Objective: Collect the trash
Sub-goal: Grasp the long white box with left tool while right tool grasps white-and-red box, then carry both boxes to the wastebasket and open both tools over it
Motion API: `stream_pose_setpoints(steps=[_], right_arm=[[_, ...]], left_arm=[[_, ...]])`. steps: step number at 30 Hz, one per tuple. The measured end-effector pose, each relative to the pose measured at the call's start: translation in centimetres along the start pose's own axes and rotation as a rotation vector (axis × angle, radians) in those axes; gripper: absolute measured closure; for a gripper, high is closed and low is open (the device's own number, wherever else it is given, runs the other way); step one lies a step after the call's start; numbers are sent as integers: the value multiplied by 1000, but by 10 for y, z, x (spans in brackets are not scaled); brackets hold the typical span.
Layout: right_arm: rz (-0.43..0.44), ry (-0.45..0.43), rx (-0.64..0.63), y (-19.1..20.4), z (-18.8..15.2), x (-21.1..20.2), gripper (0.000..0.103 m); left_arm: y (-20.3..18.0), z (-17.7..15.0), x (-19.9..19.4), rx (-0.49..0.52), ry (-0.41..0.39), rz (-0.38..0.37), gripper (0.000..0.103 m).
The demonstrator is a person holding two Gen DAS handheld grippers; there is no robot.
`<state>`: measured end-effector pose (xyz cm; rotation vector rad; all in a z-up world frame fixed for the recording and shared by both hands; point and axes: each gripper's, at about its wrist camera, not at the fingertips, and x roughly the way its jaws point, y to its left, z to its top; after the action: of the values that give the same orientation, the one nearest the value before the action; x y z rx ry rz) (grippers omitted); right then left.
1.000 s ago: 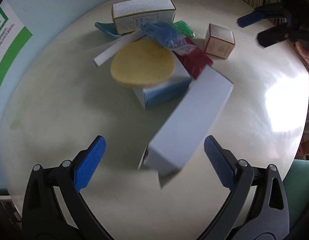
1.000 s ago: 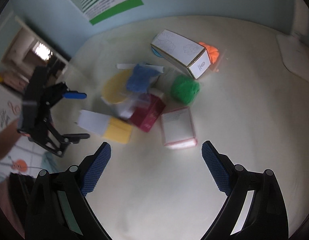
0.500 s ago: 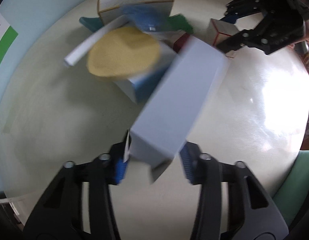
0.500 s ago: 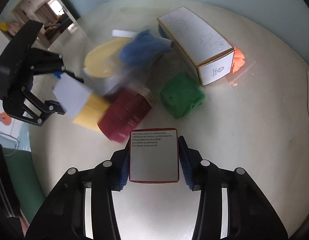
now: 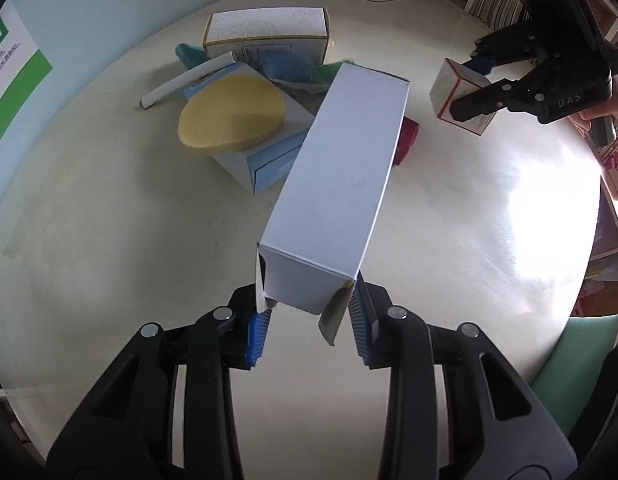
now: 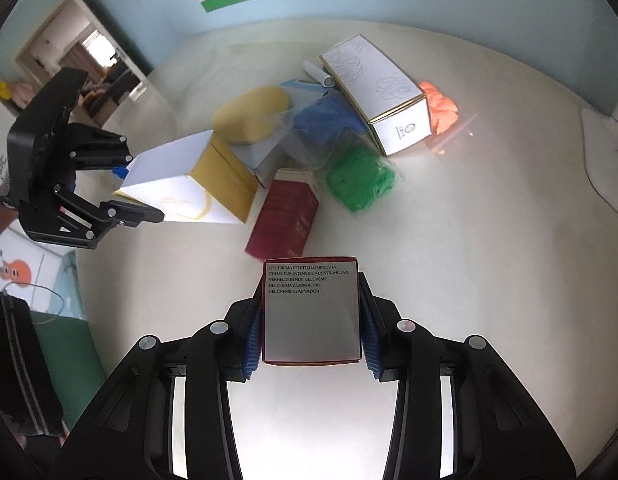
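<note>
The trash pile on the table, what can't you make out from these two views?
- Teal object, left wrist view: mostly hidden behind the sketched box.
- Red carton, left wrist view: covered by the white box.
- Any bin: outside both views.

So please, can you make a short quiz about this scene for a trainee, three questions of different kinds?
1. True or false: the left gripper has its jaws shut on the long white carton.
2. The right gripper holds: A) green bag B) small cream box C) yellow sponge
3. Fill in: the yellow sponge rests on a light ___ box.

Key: 1 true; 2 B; 3 blue.
</note>
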<state>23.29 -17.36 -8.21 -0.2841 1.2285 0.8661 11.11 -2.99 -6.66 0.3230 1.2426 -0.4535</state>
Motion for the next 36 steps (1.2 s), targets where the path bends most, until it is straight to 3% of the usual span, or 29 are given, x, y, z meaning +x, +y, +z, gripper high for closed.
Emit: stream_pose_setpoints(steps=[3, 4, 9, 16, 24, 30, 36], right_arm=[[-10, -21, 29, 2, -4, -14, 62], [-12, -27, 38, 1, -7, -19, 62], [-43, -62, 93, 22, -25, -37, 62], [-114, -126, 240, 66, -77, -50, 62], [-235, -227, 524, 127, -183, -68, 62], [-300, -269, 736, 176, -283, -89, 62], [-352, -315, 901, 214, -376, -105, 62]], left_arm=[[-3, -10, -10, 2, -12, 2, 71], [-2, 4, -4, 7, -13, -1, 71], [-11, 9, -3, 50, -22, -24, 71], [-39, -3, -5, 204, -24, -78, 70], [-105, -22, -7, 493, -1, -220, 70], [-187, -43, -7, 715, 26, -317, 70], [-270, -72, -10, 862, 47, -379, 70]])
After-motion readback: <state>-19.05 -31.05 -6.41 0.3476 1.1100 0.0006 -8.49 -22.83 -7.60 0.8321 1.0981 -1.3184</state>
